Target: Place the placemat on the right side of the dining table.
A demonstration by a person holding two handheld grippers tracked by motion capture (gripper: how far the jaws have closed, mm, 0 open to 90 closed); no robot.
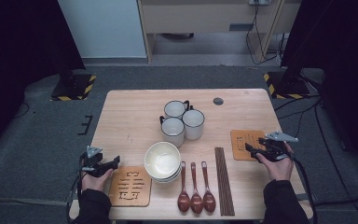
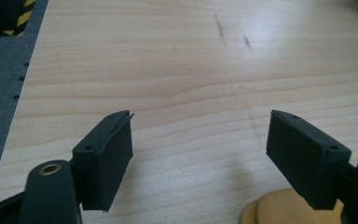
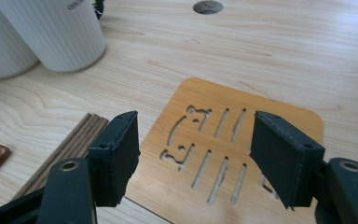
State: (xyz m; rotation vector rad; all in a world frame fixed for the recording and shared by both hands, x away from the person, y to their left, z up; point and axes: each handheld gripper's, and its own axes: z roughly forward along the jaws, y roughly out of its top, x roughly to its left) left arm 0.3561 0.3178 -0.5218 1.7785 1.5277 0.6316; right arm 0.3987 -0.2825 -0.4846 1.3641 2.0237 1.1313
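My left gripper point(image 1: 115, 161) hovers at the table's front left corner, just left of a carved wooden mat point(image 1: 130, 185). In the left gripper view my gripper point(image 2: 200, 116) is open over bare wood, with nothing between the jaws and the mat's rounded edge point(image 2: 279, 210) at the bottom right. My right gripper point(image 1: 249, 148) is held above a second carved mat point(image 1: 247, 143) at the right side. In the right gripper view my gripper point(image 3: 196, 116) stands open above that mat point(image 3: 242, 100) without touching it.
Three white mugs point(image 1: 182, 120) stand mid-table, seen close as ribbed mugs point(image 3: 60, 32). A stack of bowls point(image 1: 162, 161), three brown spoons point(image 1: 196, 189) and dark chopsticks point(image 1: 223, 179) lie along the front. A cable hole point(image 1: 218, 101) sits at the back.
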